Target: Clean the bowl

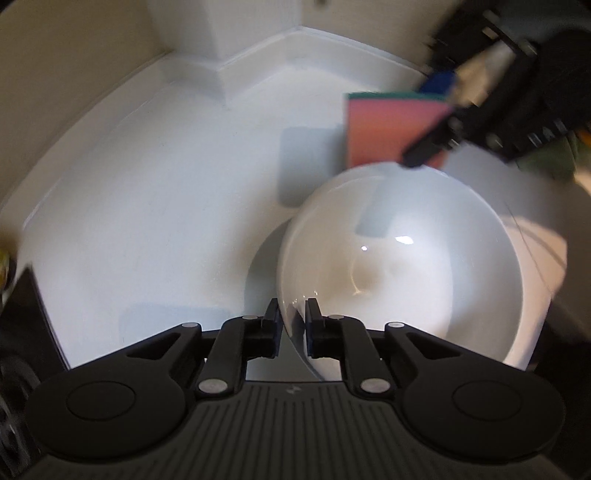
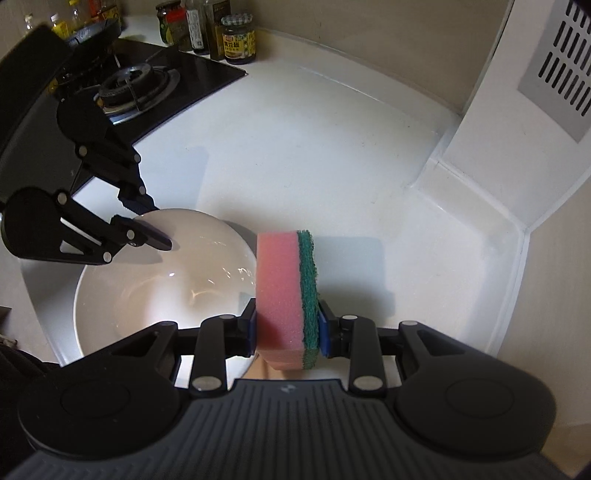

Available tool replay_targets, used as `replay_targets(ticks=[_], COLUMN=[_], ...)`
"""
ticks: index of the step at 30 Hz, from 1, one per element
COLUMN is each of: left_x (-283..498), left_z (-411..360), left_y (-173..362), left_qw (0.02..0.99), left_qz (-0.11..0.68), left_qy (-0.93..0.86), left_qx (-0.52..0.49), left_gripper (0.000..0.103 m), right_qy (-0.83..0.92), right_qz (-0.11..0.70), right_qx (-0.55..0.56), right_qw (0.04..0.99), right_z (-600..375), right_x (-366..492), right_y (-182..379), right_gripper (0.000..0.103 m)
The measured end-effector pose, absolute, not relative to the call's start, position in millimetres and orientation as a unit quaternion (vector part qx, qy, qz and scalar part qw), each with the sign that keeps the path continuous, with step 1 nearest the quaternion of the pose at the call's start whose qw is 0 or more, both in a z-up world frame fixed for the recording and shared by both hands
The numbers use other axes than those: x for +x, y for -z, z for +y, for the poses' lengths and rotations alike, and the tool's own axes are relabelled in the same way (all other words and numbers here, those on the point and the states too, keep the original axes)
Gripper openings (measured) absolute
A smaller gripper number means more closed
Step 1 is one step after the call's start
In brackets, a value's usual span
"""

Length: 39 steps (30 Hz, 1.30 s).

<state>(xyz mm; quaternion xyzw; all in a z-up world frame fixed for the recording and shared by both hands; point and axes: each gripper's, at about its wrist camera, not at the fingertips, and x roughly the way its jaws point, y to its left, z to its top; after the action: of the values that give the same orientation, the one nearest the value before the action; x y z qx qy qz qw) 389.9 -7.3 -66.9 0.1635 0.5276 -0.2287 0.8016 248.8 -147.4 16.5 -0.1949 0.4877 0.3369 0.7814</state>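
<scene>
Two grips: left hand-held gripper [image 1: 291, 328] pinches bowl [image 1: 399, 266] rim; right hand-held gripper [image 2: 288, 325] clamps sponge [image 2: 286, 295] beside it.

White bowl [image 2: 162, 280]; pink sponge [image 2: 284, 295], green backing.

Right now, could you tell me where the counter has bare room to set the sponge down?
The white countertop is bare between the white ceramic bowl, the black gas hob and the white corner pillar. It is crowded at the back left, where glass jars and bottles stand behind the hob.
</scene>
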Motion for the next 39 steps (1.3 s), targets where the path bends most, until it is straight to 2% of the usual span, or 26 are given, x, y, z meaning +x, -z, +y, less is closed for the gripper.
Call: replay_targets(ticks=[3,7,10,15,18,25,28,30,39], left_x=[378.9,369.9,370.0,366.6,369.7,366.7,357.0,353.0,363.7], left_z=[4.2,3.1,1.1,-12.1,-15.1,13.8,13.7,9.9,-23.8], left_y=[64.2,71.0,72.6,70.4,71.3,62.9,69.1,75.6,77.1], left_qw=[0.817,0.824,0.826,0.801,0.789,0.825,0.825,0.823,0.791], left_qz=[0.543,0.545,0.535,0.501,0.489,0.539,0.548,0.547,0.486], left_qy=[0.158,0.127,0.141,0.241,0.285,0.151,0.123,0.13,0.287], left_qx=[0.107,0.091,0.111,0.223,0.239,0.074,0.061,0.073,0.236], left_gripper=[0.016,0.01,0.009,0.013,0.014,0.017,0.015,0.01,0.014], right_qy=[-0.337,-0.336,-0.333,-0.341,-0.342,-0.336,-0.333,-0.331,-0.337], right_qz=[0.49,0.492,0.492,0.49,0.483,0.487,0.489,0.491,0.486], right_qx=[-0.184,-0.161,-0.163,-0.184,-0.201,-0.178,-0.166,-0.158,-0.173], right_qw=[0.782,0.787,0.788,0.781,0.781,0.786,0.789,0.79,0.787], right_z=[-151.5,-159.8,-161.0,-159.7,-154.3,-158.4,-160.9,-162.5,-156.7], right_x=[246.9,235.4,226.7,230.7,237.5,229.9,225.7,222.9,236.2], right_y=[-13.8,-13.3,-13.6,-15.7,-16.3,-16.0,-15.7,-15.6,-18.3], right_gripper=[0.027,0.027,0.027,0.027,0.027,0.027,0.027,0.027,0.027])
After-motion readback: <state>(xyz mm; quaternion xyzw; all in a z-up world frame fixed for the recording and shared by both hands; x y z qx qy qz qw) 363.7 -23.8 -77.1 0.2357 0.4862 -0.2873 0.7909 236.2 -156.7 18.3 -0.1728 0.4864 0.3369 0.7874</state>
